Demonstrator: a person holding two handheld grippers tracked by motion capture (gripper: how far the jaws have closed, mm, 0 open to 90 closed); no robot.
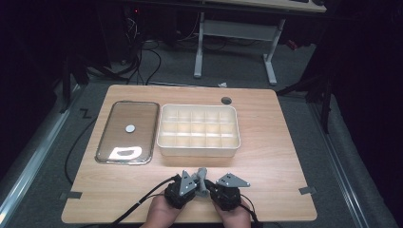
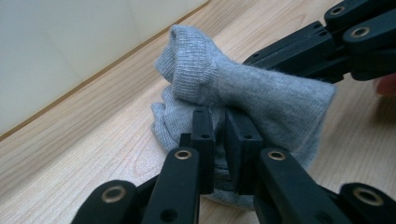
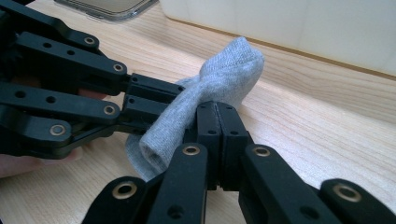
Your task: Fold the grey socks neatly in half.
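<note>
Left gripper: the left black two-jaw gripper [image 1: 196, 186] sits at the lower middle of the high view; in its own view the jaws stand narrowly parted with a fold of cloth pinched between them, so it is clamped on the sock.
Right gripper: the right black two-jaw gripper [image 1: 212, 188] lies just beside the left one; in its own view its jaws are pressed nearly together on the same cloth, gripping it.
Held thing: a small grey knitted sock [image 2: 243, 100], bunched and partly rolled, spans the two grippers, low over the wood and seemingly resting on it; in the high view it rises as a grey tuft [image 1: 202, 176] at lower centre.
Why held so: two grips from opposite sides probably let the person roll or fold the sock into a compact bundle; this is a judgement.
Hands: the person's hands [image 1: 164, 213] enter from the bottom edge.
Nearby: a cream plastic organiser box with many square compartments [image 1: 198, 148] stands above the grippers at frame centre, a likely destination.
Further left: a clear rectangular lid [image 1: 127, 132] lies flat beside the box at centre left.
Support: a light wooden tabletop [image 1: 275, 156] carries everything.
</note>
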